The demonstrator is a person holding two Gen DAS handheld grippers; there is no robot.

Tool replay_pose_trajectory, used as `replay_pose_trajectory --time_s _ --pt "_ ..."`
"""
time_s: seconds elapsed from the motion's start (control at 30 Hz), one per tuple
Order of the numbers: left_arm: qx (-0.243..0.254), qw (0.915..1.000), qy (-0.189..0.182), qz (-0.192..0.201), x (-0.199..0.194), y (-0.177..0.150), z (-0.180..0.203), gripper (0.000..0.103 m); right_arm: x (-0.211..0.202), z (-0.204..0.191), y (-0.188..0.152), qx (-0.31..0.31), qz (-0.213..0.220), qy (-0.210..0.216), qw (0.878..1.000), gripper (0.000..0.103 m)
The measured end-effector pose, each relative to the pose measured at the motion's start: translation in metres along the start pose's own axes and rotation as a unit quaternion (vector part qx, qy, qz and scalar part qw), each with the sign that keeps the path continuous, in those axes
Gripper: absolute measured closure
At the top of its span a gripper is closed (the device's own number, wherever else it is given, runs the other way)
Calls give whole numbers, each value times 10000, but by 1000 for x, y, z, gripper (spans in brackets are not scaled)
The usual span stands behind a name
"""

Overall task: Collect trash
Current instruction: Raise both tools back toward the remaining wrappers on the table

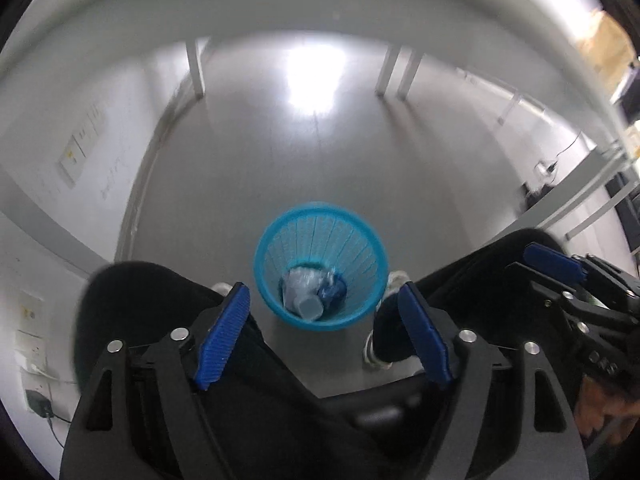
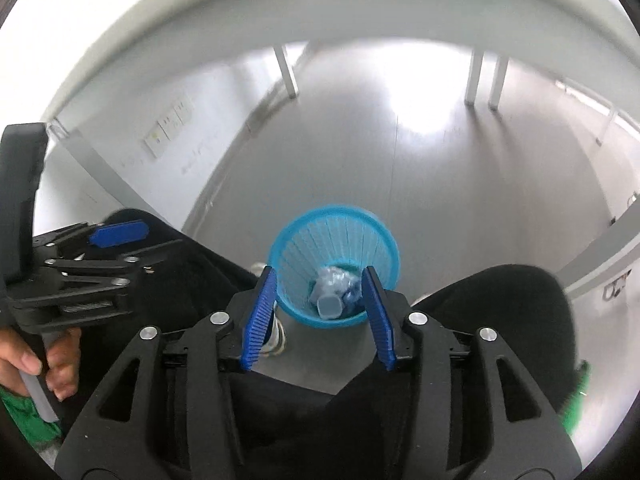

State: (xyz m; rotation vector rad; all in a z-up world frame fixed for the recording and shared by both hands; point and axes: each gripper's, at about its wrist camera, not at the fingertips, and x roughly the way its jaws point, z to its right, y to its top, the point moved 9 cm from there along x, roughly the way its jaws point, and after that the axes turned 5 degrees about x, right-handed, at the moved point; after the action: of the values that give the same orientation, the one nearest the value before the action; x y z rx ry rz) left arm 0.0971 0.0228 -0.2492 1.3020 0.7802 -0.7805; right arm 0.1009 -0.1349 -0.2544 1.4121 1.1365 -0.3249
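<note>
Blue mesh bin [image 1: 321,264] on grey floor [image 1: 280,160], crumpled plastic trash [image 1: 308,292] inside, left gripper [image 1: 324,332] wide open and empty, right gripper [image 2: 320,312] half open and empty, dark-trousered knees [image 1: 132,304] at seven and four o'clock, table legs [image 1: 394,74] at twelve.

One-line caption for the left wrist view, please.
Open left hand-held gripper, holding nothing, above a blue basket containing crumpled plastic trash.

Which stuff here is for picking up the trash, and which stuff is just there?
For the job: blue bin on the floor, crumpled plastic trash in its bottom, left gripper, right gripper, both empty with fingers apart.

Just there: white table legs, wall sockets, cardboard box.
</note>
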Motion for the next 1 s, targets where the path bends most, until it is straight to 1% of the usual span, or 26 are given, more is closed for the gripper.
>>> replay_pose_trajectory --time_s 0.03,0.1,0.17,0.2,0.27,0.3,0.37,0.43,0.6,0.67,0.8,0.9,0.97,1.0 --pt "25 9998 12 201 -16 3 -2 23 -10 0 1 23 99 25 9999 60" --pt "7 9990 -3 455 -37 9 -3 21 -28 0 3 14 274 35 9996 59" --pt "-39 9972 -100 742 -60 18 -6 18 -47 1 11 5 482 43 9988 55" --pt "-54 9962 -149 856 -68 21 -6 16 -58 1 17 5 612 49 9981 54" --pt "-88 9928 -196 1178 -90 33 -7 12 -80 0 28 -22 854 38 9963 54" --pt "-71 9905 -210 1356 -100 40 -7 7 -90 -1 35 -50 982 35 9951 53" --pt "16 9868 -196 1607 -113 49 -4 6 -105 -1 45 -80 1156 38 9933 47" --pt "73 9834 -119 1807 -123 54 -2 6 -119 -2 54 -97 1304 34 9914 46" --pt "162 9812 -78 1919 -124 66 0 6 -136 -1 77 -34 1643 38 9864 45" --pt "234 9795 -39 2002 -132 74 2 6 -143 -6 87 -78 1752 27 9845 40" --pt "336 9736 81 2257 -153 97 0 6 -152 -12 110 -143 1957 4 9806 36" --pt "388 9689 60 2442 -163 116 1 6 -157 -14 126 -191 2085 -28 9778 32" --pt "417 9670 52 2512 -165 129 1 6 -156 -14 138 -189 2151 -33 9764 25" --pt "418 9665 44 2531 -164 135 1 6 -155 -13 144 -176 2174 -43 9759 24"
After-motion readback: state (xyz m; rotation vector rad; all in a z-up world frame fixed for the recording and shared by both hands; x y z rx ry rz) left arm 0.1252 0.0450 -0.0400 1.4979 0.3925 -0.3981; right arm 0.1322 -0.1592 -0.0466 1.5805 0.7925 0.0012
